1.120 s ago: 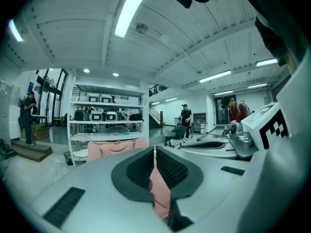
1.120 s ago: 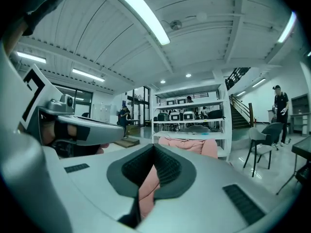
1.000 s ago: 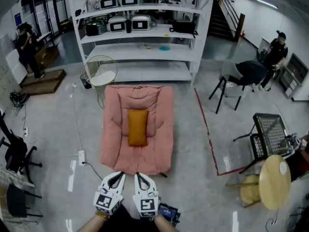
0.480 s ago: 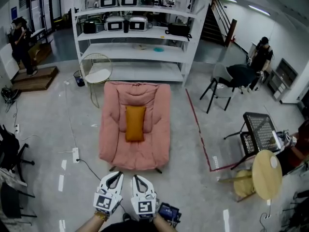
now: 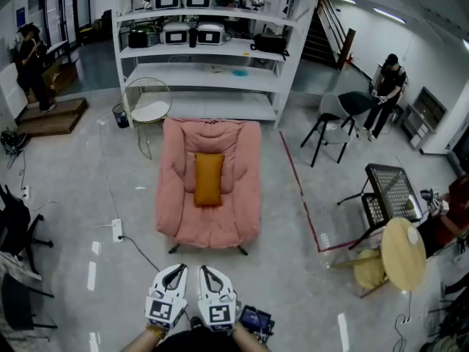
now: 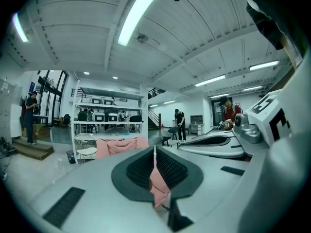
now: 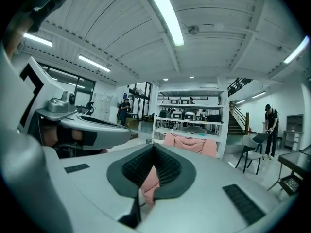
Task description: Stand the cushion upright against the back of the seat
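Seat (image 5: pixel 212 222): a pink padded lounge chair on the grey floor (image 5: pixel 293 292), in the middle of the head view; its back is on the far side and its front edge faces the grippers
Cushion (image 5: pixel 208 179): orange and oblong, on the middle of the seat with its long side running front to back; its far end reaches the lower part of the seat back; whether it leans at all cannot be told from above
Left gripper (image 5: pixel 178 268): low in the head view, in front of the seat's front edge and well apart from it, pointing at the seat; jaws clenched together with nothing between them; the pink in the slit in its own view is the seat far behind
Right gripper (image 5: pixel 206 269): just beside the left gripper and roughly parallel to it, also aimed at the seat; jaws pressed together, empty
Shelving unit (image 5: pixel 212 72): white, behind the seat, with boxy appliances on its upper shelves
Wire chair (image 5: pixel 150 107): round and pale, just beside the seat's far left corner
Red tape line (image 5: pixel 300 189): on the floor to the right of the seat, running alongside it and then turning right
Black chair (image 5: pixel 333 119): right of the shelving unit, with a person (image 5: pixel 383 94) standing beside it
Power strip (image 5: pixel 116 230): white, on the floor left of the seat, with a dark cable leading toward the seat's front
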A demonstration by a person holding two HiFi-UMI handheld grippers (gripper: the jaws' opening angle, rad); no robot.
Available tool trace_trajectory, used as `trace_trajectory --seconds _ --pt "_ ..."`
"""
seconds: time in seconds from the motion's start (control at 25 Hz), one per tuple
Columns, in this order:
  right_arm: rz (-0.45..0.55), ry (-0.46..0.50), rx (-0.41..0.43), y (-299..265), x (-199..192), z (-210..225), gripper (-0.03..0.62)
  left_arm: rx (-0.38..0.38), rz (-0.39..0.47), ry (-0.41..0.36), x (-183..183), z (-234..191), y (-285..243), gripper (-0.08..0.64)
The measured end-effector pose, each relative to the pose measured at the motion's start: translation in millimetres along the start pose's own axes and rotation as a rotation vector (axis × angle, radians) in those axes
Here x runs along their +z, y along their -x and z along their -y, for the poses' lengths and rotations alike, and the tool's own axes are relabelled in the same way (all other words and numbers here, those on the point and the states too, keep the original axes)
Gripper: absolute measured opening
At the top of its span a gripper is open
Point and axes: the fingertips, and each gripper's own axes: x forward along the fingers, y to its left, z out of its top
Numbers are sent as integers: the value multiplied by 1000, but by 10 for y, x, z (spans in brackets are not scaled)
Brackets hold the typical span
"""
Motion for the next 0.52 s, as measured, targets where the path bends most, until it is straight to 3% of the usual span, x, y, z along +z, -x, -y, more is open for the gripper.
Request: trace_trajectory --seconds 0.52 --pt "-37 5 -3 212 -90 -217 15 -3 -4 17 -105 40 286 25"
